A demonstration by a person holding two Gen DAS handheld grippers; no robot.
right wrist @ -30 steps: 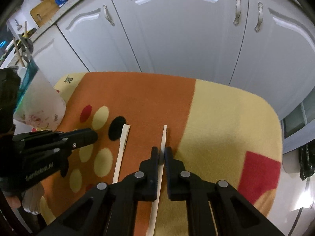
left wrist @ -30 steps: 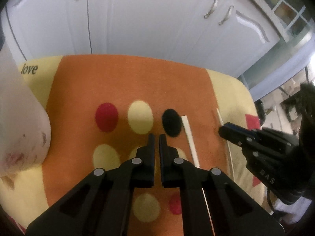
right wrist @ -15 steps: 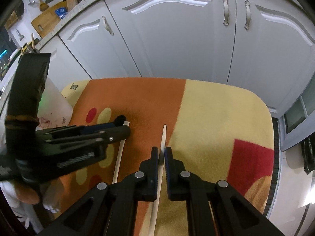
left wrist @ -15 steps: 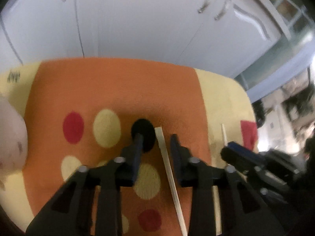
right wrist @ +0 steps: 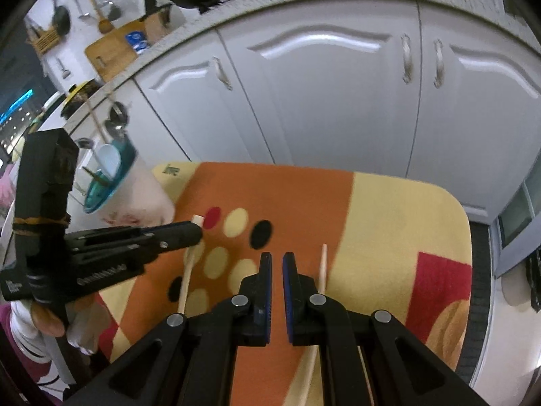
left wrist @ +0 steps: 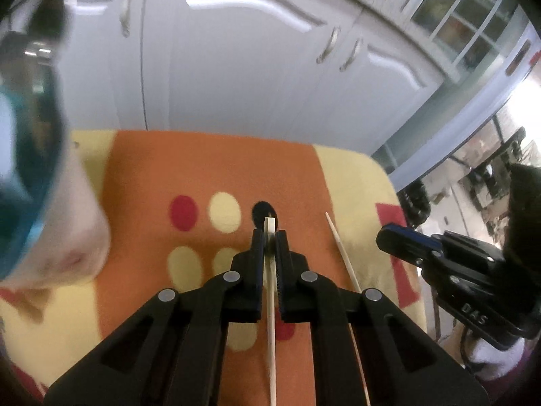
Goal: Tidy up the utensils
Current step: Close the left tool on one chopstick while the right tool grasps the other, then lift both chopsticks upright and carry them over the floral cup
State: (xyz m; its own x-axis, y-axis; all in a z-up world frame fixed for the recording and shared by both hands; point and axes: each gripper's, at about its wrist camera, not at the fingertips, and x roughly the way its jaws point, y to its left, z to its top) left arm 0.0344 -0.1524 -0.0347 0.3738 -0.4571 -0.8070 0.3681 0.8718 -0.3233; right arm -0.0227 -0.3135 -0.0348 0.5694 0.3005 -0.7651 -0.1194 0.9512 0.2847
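Left jaws clamp 1 chopstick [left wrist: 270,291]; right parted.

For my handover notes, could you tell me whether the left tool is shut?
Shut: the left tool clamps a chopstick between its fingers.

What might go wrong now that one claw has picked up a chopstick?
The left gripper pinches the chopstick near its tip, so the long free end could swing or slip out. The holder cup already holds utensils, so insertion may snag. The second chopstick lies beside the right gripper and could get nudged.
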